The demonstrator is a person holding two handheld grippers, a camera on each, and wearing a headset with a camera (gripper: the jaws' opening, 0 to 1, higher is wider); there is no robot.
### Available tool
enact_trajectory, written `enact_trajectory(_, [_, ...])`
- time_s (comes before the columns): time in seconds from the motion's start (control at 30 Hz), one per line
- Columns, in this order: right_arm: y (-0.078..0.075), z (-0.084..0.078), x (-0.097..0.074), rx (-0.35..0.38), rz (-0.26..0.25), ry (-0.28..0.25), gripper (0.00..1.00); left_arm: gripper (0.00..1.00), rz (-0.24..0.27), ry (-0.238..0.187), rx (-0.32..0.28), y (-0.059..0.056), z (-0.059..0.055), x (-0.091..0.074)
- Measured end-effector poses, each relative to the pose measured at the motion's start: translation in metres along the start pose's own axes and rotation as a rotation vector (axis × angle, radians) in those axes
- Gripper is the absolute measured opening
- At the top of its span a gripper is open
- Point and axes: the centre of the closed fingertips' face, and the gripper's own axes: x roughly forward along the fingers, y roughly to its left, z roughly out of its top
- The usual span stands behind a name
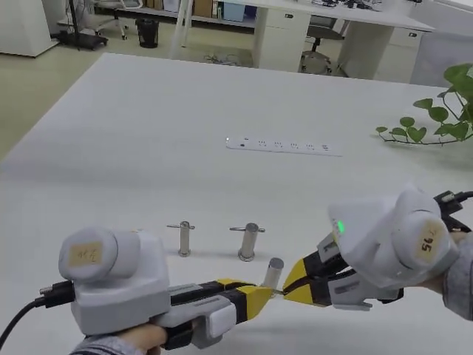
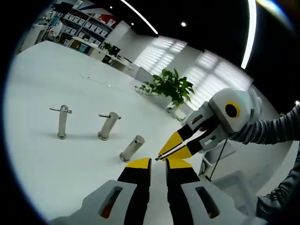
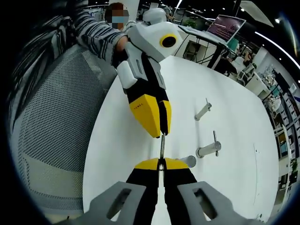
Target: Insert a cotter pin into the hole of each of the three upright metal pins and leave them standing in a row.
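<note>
Jaws on the left gripper [image 1: 255, 299] come in low from about 7 o'clock in the head view and point across toward 3, lying nearly flat over the counter [image 1: 148, 133]. They're pulled close together, a slim gap at most, right at the free end of the cotter pin [image 3: 162, 147]. Can't tell if they're really pinching it or just touching it. My guess is that end is being steadied so the thin wire doesn't swing while it gets lined up.

Up at 11 o'clock from those tips stands the left metal pin [image 1: 184, 238], with a cotter already through its top. At its 3 o'clock is the middle metal pin [image 1: 248, 242], same deal, though it looks to lean a touch. So two of three look done, I reckon.

The bare metal pin [image 1: 274, 271] is the third one. It stands nearer the person, roughly 5 o'clock from the middle one and out of line with the other two, just behind where the two sets of tips meet. Nothing through its hole yet.

The right gripper [image 1: 295, 285] reaches in from 3 o'clock and points at 9, with its body riding higher than its tips. Its jaws are clamped on the near end of the cotter pin, plain in the right gripper view. Holding it low and head-on beside the bare pin probably keeps the push to the hole short.
</note>
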Motion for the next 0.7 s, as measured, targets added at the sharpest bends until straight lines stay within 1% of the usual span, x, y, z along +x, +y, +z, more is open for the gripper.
enact_trajectory(0.17, [0.0014,0.0053,0.0016,-0.014,0.001,-0.008,0.00,0.03,-0.011,0.002,-0.025,-0.0010,-0.0011,0.0003])
enact_trajectory(0.3, [0.0033,0.0088,0.0037,-0.020,0.007,-0.017,0.00,0.00,-0.010,0.010,-0.027,-0.0010,-0.0027,0.0008])
enact_trajectory(0.47, [0.0043,0.0099,0.0055,-0.026,0.009,-0.016,0.00,0.00,-0.005,0.019,-0.025,0.0004,-0.0052,0.0003])
enact_trajectory(0.53, [0.0046,0.0098,0.0057,-0.024,0.010,-0.017,0.00,0.00,-0.002,0.022,-0.017,0.0006,-0.0061,0.0000])
enact_trajectory(0.6, [0.0045,0.0092,0.0058,-0.015,0.008,-0.016,0.00,0.00,-0.010,0.028,-0.006,-0.0010,-0.0074,0.0001])
enact_trajectory(0.63, [0.0045,0.0090,0.0058,-0.012,0.008,-0.016,0.00,0.00,-0.014,0.029,0.019,-0.0021,-0.0075,0.0004])
enact_trajectory(0.7, [0.0042,0.0085,0.0053,0.003,0.008,-0.018,0.00,0.00,-0.020,0.033,0.050,-0.0033,-0.0084,0.0008])
